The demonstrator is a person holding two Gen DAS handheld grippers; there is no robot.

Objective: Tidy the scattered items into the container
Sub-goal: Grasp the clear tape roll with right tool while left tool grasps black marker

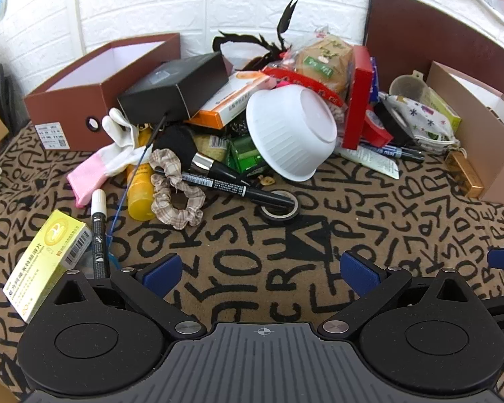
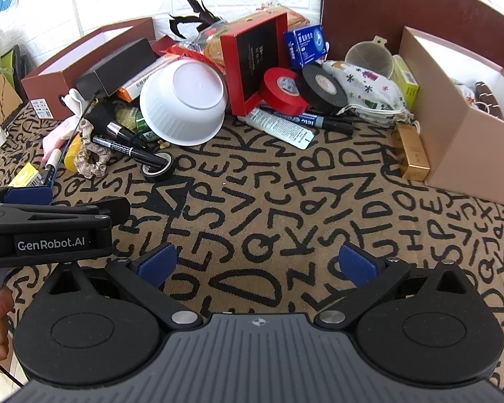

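Observation:
A heap of loose items lies at the back of the letter-patterned cloth: an overturned white bowl (image 1: 290, 131) (image 2: 184, 100), a black marker (image 1: 238, 189), a checked scrunchie (image 1: 176, 198), a small black tape ring (image 1: 280, 206), red tape (image 2: 284, 89) and black tape (image 2: 322, 87). A brown box (image 1: 94, 97) stands open at back left, a tan box (image 2: 460, 117) at right. My left gripper (image 1: 262, 270) is open and empty, short of the heap. My right gripper (image 2: 258, 265) is open and empty over bare cloth.
A yellow medicine box (image 1: 47, 262) and a white-capped pen (image 1: 98, 231) lie near my left gripper's left finger. A gold box (image 2: 411, 152) lies against the tan box. A patterned drawstring bag (image 2: 366, 95) and a red open case (image 2: 252, 63) sit behind. A white brick wall bounds the back.

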